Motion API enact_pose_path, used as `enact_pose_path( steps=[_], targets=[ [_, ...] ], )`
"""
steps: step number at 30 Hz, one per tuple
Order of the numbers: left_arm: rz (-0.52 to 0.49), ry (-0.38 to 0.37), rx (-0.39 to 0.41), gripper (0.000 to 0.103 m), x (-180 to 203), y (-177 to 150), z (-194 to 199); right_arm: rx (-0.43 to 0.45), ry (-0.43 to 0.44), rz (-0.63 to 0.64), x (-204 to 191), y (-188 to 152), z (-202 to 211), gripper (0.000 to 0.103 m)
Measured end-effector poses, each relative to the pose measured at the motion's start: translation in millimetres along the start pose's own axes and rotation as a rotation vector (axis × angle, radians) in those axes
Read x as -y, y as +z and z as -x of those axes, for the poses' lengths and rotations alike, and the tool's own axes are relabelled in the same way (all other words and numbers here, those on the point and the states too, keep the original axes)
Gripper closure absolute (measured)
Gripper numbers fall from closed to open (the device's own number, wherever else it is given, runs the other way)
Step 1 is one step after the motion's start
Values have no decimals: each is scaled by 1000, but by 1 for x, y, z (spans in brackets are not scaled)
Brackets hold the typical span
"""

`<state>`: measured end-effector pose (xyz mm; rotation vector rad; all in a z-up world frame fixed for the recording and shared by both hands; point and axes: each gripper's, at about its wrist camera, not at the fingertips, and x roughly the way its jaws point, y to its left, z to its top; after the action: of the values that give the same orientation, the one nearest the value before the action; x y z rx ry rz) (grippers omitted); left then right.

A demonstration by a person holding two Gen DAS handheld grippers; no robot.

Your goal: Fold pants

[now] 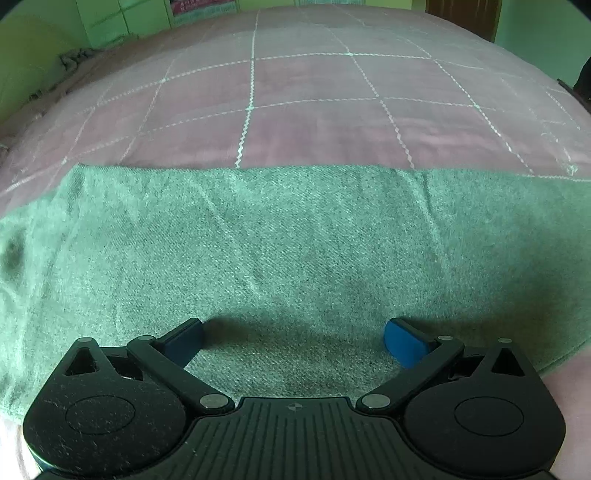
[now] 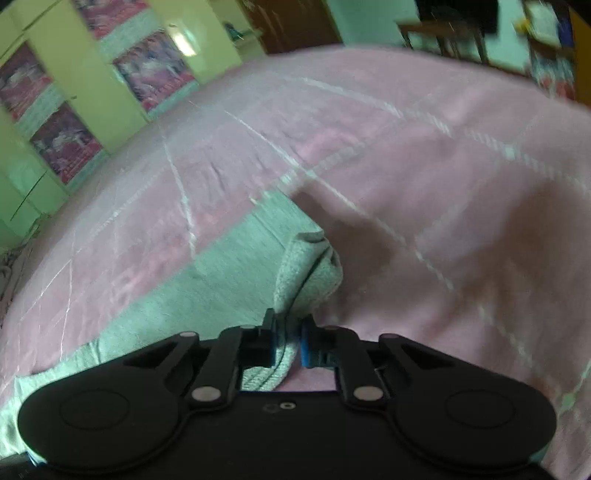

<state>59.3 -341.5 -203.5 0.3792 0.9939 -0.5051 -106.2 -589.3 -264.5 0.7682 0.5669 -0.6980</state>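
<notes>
Grey-green pants point(image 1: 280, 236) lie flat across a pink bedspread point(image 1: 314, 103), filling the lower half of the left wrist view. My left gripper point(image 1: 293, 341) hovers just over the cloth with its blue pads wide apart and nothing between them. In the right wrist view, which is blurred, the same pants point(image 2: 207, 280) run off to the left. My right gripper point(image 2: 288, 341) is shut on a bunched end of the pants, and a fold of cloth point(image 2: 310, 273) sticks up beyond the blue pads.
The pink bedspread point(image 2: 424, 177) with white grid lines covers the whole bed. Yellow-green cupboards point(image 2: 122, 55) with patterned panels stand beyond its far side. A dark wooden door point(image 2: 295, 22) and a chair point(image 2: 443, 33) are at the back.
</notes>
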Motion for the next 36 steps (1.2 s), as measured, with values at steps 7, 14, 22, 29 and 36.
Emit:
enact_pose_path(
  steps=[7,14,22,29,36],
  targets=[
    [78,2,34,0,-52,6,23,66,138,269,-89,-10,25,92],
    [193,54,45,0,-135,-4,31,14,303,478,-190,-61,22,92],
    [302,-6,10,0,-173,-18,24,-193,319,591,-228,-126,-24,69],
    [363,-244,-71,0,-143,-6,16,-139,409,492,-208,-97,15,53],
    [473,-378,-106,35,-117,-13,3,-90,374,394,-163,-79,28,52]
  ],
)
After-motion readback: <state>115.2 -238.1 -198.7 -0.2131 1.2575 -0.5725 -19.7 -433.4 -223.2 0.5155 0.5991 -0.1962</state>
